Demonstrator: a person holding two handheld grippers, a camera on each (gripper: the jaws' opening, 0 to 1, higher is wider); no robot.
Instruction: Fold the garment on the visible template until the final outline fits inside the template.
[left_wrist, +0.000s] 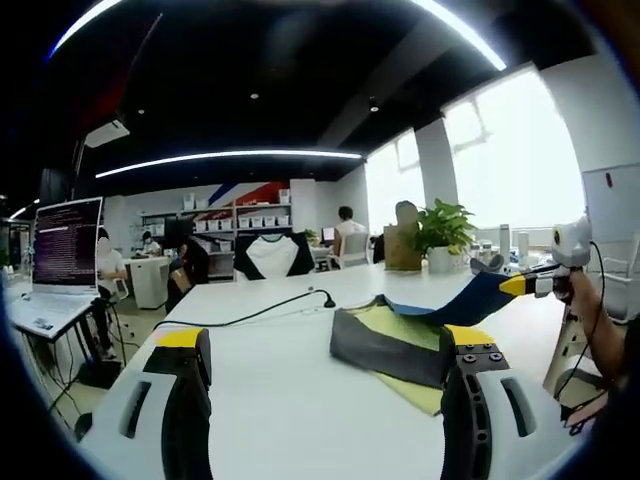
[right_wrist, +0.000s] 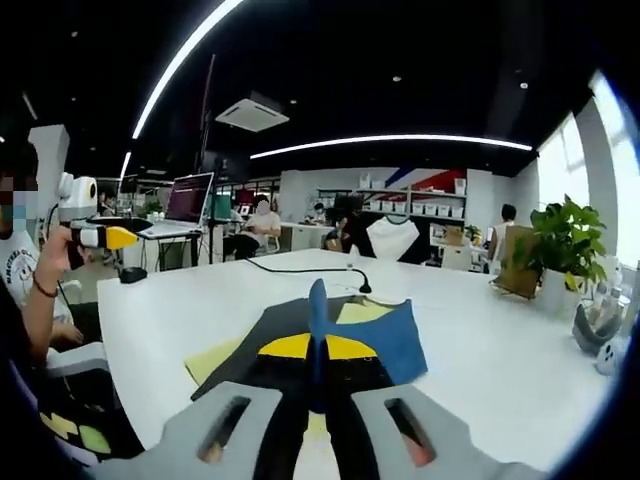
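An open office with strip lights, shelves and bright windows lay behind a long white counter (left_wrist: 290, 390). In the right gripper view the right claw (right_wrist: 316, 352) was closed on a blue edge of the garment (right_wrist: 385, 340), the cloth standing in a thin ridge between its yellow-tipped jaws, lifted clear of the counter; I judged that it held the edge up in order to carry it over the rest as a fold. The left gripper view showed the same claw from the far side, at the right of the picture, with a blue flap stretched from it down to the dark grey body of the garment, which lay near the middle of the counter. Under the garment lay the yellow-green template (left_wrist: 420, 388), its edge showing beyond the cloth, so the outline did not yet seem to fit inside. The left claw (left_wrist: 325, 385) stood open and empty, jaws wide apart, well back from the garment, apparently waiting; in the right gripper view it was raised at the far left in the person's hand. A black cable (left_wrist: 250, 315) ran across the counter beyond the garment, and a potted plant (left_wrist: 442, 235) stood near the far edge. The right claw's jaws hid the near part of the garment, most of the template was covered, and what kind of garment it was could not be made out.
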